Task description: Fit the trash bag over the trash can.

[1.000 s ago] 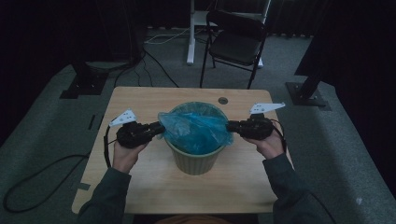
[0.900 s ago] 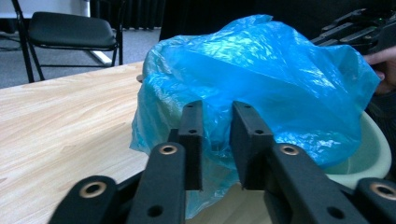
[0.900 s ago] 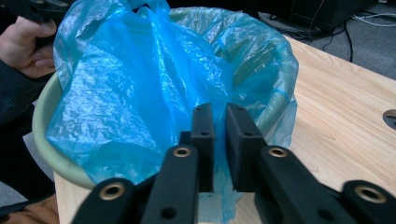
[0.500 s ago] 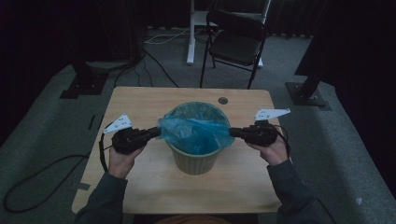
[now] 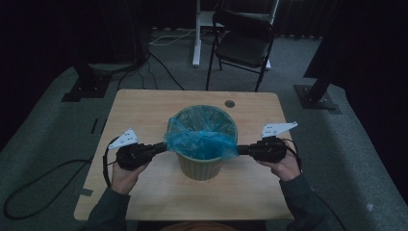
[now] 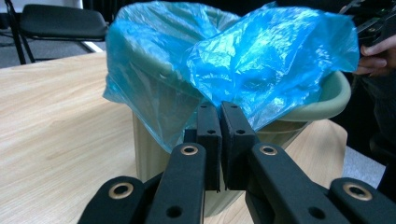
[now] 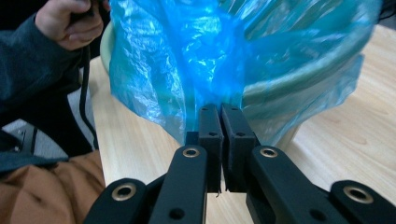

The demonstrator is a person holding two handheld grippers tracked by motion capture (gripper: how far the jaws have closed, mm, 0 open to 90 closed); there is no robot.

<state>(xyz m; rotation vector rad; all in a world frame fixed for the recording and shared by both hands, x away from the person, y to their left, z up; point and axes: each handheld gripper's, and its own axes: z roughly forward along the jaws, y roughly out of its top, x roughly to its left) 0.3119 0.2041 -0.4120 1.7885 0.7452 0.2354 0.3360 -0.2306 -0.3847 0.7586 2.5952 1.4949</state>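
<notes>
Dim room – grey carpet (image 5: 365, 159), black folding chair (image 5: 243, 45), wooden table (image 5: 139, 108).

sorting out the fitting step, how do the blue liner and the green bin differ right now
The blue liner is thin, crinkled and see-through; the green bin is stiff, smooth and opaque. The liner is pinched at both sides by grippers; the bin stands untouched on the table. The liner sits inside the bin, draping its rim.

Both grippers now sit lower and farther out from the green bin (image 5: 200, 163) than a second ago. The left gripper (image 5: 162, 147) and right gripper (image 5: 240, 149) have just been closing their jaws, each now pinching the blue bag (image 5: 202, 137), whose edge is drawn outward and down over the rim on both sides.
</notes>
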